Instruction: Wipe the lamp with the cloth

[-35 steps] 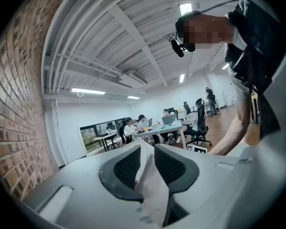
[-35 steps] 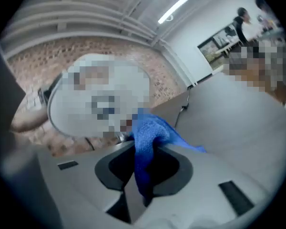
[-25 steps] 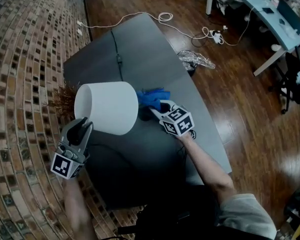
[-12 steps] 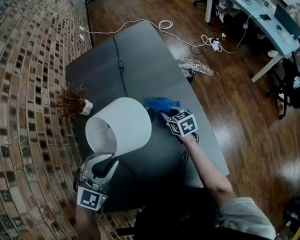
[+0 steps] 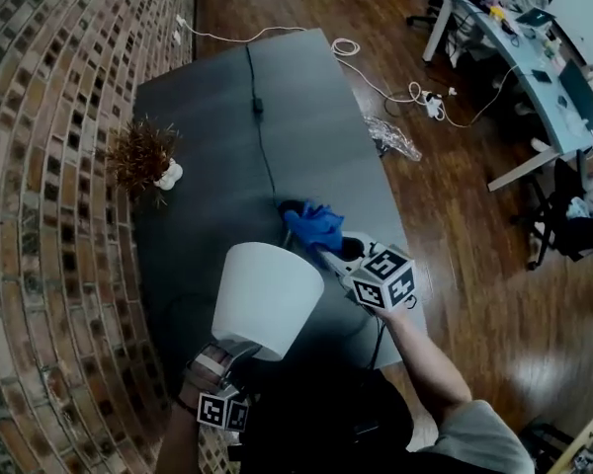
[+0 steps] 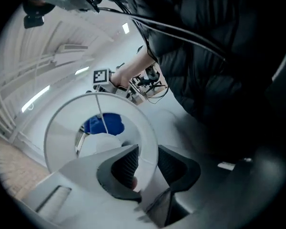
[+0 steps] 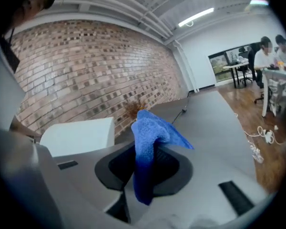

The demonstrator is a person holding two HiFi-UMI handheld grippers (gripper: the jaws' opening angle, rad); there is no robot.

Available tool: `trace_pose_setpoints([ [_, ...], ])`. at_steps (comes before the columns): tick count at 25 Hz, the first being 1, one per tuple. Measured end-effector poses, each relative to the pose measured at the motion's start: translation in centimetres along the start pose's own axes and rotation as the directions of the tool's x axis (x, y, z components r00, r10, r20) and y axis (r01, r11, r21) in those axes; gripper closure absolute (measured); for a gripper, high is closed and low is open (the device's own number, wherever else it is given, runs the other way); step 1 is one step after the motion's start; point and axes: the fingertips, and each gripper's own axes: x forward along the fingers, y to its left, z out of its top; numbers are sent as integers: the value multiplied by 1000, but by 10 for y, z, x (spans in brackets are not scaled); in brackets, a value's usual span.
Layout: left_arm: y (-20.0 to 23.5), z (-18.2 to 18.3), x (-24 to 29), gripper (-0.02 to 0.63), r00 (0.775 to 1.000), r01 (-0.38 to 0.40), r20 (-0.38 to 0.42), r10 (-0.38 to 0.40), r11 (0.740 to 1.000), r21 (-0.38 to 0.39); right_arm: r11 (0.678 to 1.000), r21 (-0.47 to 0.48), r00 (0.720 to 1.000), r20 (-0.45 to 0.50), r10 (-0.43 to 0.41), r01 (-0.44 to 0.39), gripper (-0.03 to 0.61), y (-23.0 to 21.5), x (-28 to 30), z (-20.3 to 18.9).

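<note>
The lamp's white shade (image 5: 267,299) hangs tilted over the near part of the dark grey table (image 5: 208,97). My left gripper (image 5: 239,349) is below it at the table's near edge. In the left gripper view its jaws (image 6: 148,161) straddle the shade's rim (image 6: 150,123), one pad inside and one outside, both against it; they have just been opening a little with the rim still between them. My right gripper (image 5: 326,257) is shut on a blue cloth (image 5: 314,227) just right of the shade. The cloth (image 7: 150,132) droops over the jaws (image 7: 145,163), with the shade (image 7: 78,135) beside it.
A dried plant in a small white pot (image 5: 143,156) stands near the table's left edge. A black cord (image 5: 260,126) runs down the table's middle. Crinkled plastic (image 5: 393,138) and white cables (image 5: 430,102) lie on the wooden floor at right. Brick surface borders the left.
The shade and my left gripper have swung down and right toward the near table edge, the shade tipping further. My right gripper with the cloth has shifted slightly right and nearer.
</note>
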Motion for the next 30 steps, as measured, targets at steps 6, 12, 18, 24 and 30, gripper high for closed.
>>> trace_pose_setpoints([
  [6,-34,-14,22,475,1000,-7,6,8,981,-194,991,55,977,-167,132,-124,495,25,34,-59],
  [12,-51,-8,49,485,995,63,88,-46,976,-210,918,94,875,-277,397,-386,495,75,106,-39],
  [18,-64,5,67,479,980,161,146,-133,966,-201,915,-157,805,-547,232,-370,494,74,143,-54],
  [24,-63,17,76,476,975,193,163,-153,944,-269,922,-385,820,-542,-182,-50,489,-52,142,-24],
  [30,-80,12,81,476,961,276,77,-266,931,-238,777,-626,883,-396,-251,-60,492,-18,111,52],
])
